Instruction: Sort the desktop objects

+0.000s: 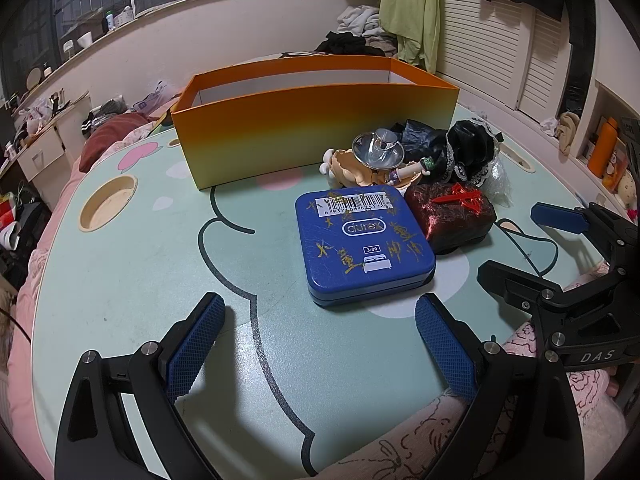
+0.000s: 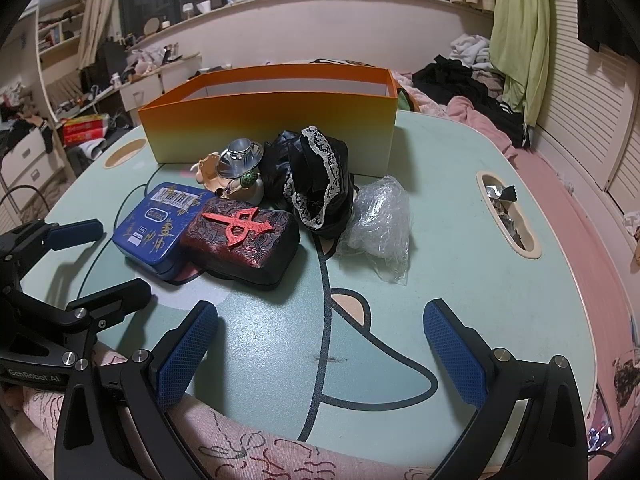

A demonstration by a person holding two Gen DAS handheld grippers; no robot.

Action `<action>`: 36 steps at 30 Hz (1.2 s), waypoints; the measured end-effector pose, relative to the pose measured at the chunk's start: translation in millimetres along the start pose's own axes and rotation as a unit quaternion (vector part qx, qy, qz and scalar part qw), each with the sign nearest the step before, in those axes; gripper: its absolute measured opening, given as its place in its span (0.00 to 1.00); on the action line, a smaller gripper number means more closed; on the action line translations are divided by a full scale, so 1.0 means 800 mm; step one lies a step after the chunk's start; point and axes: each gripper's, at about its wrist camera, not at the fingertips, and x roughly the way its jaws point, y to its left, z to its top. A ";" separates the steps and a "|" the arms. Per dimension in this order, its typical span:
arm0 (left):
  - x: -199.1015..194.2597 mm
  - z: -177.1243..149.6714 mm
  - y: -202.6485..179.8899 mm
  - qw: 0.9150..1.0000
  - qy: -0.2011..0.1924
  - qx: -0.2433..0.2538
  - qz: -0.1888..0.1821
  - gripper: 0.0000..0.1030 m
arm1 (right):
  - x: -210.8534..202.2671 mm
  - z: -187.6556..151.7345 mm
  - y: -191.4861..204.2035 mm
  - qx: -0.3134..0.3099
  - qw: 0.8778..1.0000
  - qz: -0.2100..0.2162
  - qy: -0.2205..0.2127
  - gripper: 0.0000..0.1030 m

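Left wrist view: left gripper [image 1: 316, 344] hovers with fingers apart, holding nothing, blue tin [image 1: 362, 240] at 12 o'clock before orange box [image 1: 312, 120]. Right gripper [image 2: 320, 344] likewise spread and unloaded, red-black case [image 2: 240, 236] at 11 o'clock.

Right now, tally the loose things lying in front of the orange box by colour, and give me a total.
Blue: 1, the tin
Dark red: 1, the case
Black: 1, the lace-trimmed cloth
Clear: 1, the plastic bag
Silver: 1, the metal funnel
Cream: 1, the figurine
Total: 6
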 end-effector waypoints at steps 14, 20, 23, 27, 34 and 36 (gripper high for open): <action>0.000 0.000 0.000 1.000 -0.001 0.000 -0.001 0.93 | -0.001 0.007 -0.008 0.018 0.999 0.023 -0.017 1.00; -0.001 0.003 -0.004 1.000 -0.002 0.003 -0.003 0.93 | -0.013 0.002 -0.053 0.110 0.988 0.080 -0.066 1.00; -0.001 0.003 -0.003 1.000 -0.002 0.002 -0.003 0.93 | -0.014 0.003 -0.065 0.134 0.983 0.102 -0.079 1.00; -0.002 0.004 -0.004 1.000 -0.003 0.003 -0.003 0.93 | -0.015 0.003 -0.072 0.147 0.978 0.118 -0.090 0.98; -0.007 0.011 -0.006 1.000 -0.005 0.008 -0.025 0.93 | -0.017 -0.006 -0.094 0.179 0.968 0.140 -0.104 0.81; -0.010 0.019 -0.007 0.999 -0.009 0.003 -0.037 0.91 | -0.018 -0.007 -0.097 0.182 0.967 0.144 -0.106 0.80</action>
